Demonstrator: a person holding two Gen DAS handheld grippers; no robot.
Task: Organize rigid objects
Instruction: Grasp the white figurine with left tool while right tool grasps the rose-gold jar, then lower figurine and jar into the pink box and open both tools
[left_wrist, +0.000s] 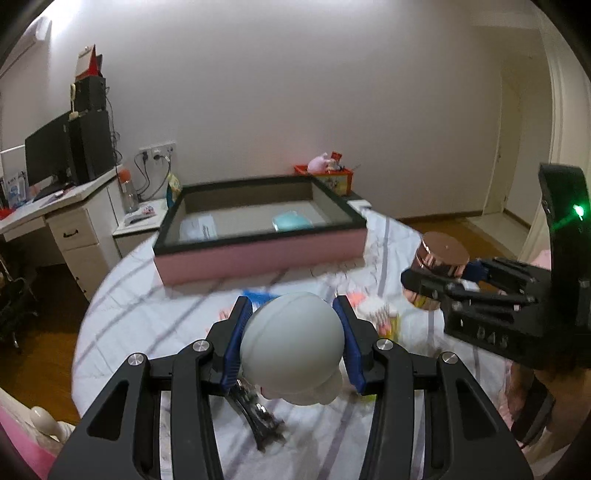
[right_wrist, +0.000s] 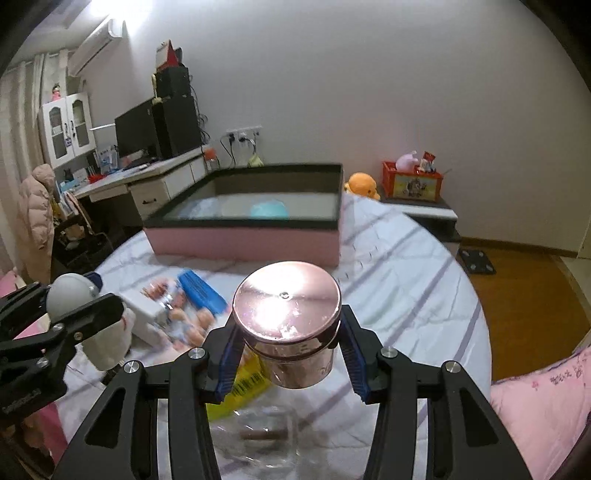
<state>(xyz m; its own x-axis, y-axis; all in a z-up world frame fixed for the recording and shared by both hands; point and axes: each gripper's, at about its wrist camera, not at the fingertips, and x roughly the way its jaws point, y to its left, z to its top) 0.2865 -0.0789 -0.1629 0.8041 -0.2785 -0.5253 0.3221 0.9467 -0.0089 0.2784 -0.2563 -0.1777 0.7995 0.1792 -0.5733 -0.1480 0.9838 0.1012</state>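
My left gripper (left_wrist: 293, 306) is shut on a pale grey rounded figurine (left_wrist: 291, 343) and holds it above the striped bedsheet (left_wrist: 147, 314). My right gripper (right_wrist: 286, 325) is shut on a jar with a shiny rose-gold lid (right_wrist: 287, 295), also held above the bed. Each gripper shows in the other's view: the right one (left_wrist: 439, 273) with its jar at the right, the left one (right_wrist: 74, 295) with the figurine at the left. A pink open box with a dark rim (left_wrist: 258, 254) (right_wrist: 243, 240) stands on the bed ahead, with a turquoise object (left_wrist: 291, 223) inside.
Loose items lie on the sheet: a blue comb-like piece (right_wrist: 201, 291), a picture pack (right_wrist: 177, 314), a yellow packet (right_wrist: 240, 387), a clear bag (right_wrist: 266, 435), black pliers (left_wrist: 258, 417). A desk with a monitor (left_wrist: 48, 155) stands left; a red toy crate (right_wrist: 412, 181) stands right.
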